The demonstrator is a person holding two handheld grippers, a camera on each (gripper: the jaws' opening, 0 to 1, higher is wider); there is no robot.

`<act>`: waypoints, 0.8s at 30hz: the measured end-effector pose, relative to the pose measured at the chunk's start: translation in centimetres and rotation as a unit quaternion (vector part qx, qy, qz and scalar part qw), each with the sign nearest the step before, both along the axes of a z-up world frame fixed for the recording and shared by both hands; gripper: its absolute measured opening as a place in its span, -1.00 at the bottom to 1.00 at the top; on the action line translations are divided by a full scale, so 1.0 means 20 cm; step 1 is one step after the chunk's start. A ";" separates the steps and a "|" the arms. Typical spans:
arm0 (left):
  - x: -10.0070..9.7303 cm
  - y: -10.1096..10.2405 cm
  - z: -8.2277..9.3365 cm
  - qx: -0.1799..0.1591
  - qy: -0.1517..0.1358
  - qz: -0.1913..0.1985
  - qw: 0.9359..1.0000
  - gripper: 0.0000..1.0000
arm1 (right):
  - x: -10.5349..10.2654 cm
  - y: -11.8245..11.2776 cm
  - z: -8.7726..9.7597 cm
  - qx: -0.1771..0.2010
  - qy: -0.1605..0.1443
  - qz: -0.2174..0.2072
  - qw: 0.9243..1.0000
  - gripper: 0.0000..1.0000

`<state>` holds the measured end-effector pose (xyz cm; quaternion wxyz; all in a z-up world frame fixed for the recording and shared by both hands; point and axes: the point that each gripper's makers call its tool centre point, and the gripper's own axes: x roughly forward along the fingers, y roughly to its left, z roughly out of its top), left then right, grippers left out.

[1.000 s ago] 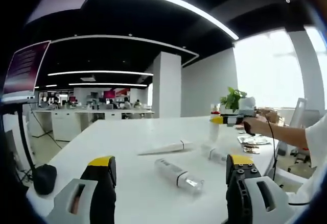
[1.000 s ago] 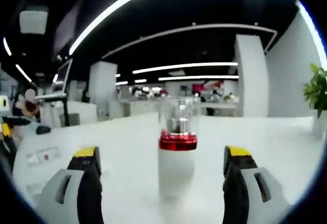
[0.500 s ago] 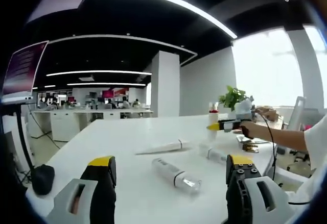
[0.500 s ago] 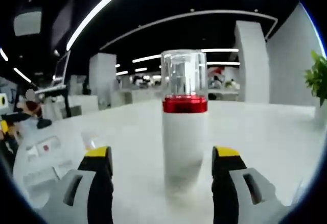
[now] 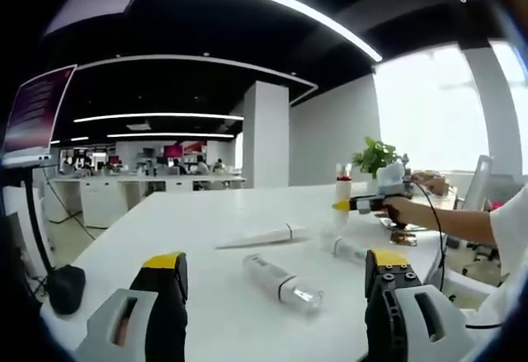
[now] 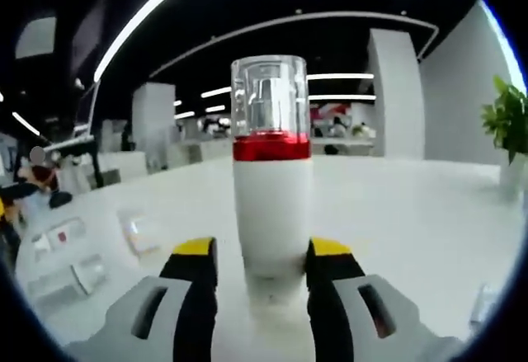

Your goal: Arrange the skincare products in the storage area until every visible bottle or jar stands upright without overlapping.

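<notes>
One white bottle with a red band and a clear cap stands upright on the white table, and in the right gripper view it sits squarely between the jaws of the right gripper, which are drawn in close against its lower body on both sides; whether they press it I cannot tell for certain. The left gripper view shows the same bottle from afar, with the right gripper and a person's hand behind it. That view also shows what lies flat: a clear-capped bottle on its side nearest the camera, a white tube beyond it, and another bottle lying near the upright one. The left gripper hovers with jaws wide apart, holding nothing. A potted plant stands at the table's far edge.
</notes>
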<state>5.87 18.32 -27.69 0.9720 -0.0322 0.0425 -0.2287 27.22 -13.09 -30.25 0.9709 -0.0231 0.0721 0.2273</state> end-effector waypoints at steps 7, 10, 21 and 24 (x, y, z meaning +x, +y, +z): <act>0.00 -0.02 0.00 -0.002 0.001 -0.003 1.000 0.83 | -0.01 -0.03 0.00 -0.002 -0.002 -0.011 1.000 -0.43; 0.00 -0.02 0.00 -0.001 0.000 -0.004 1.000 0.83 | 0.00 -0.04 0.00 -0.008 -0.004 -0.010 1.000 -0.44; 0.00 0.01 0.00 -0.003 0.000 0.001 1.000 0.83 | 0.06 -0.07 0.00 -0.013 -0.010 -0.049 0.999 -0.45; 0.00 0.00 0.01 -0.003 -0.001 0.000 1.000 0.83 | 0.08 -0.08 0.00 -0.012 -0.011 -0.061 0.998 -0.45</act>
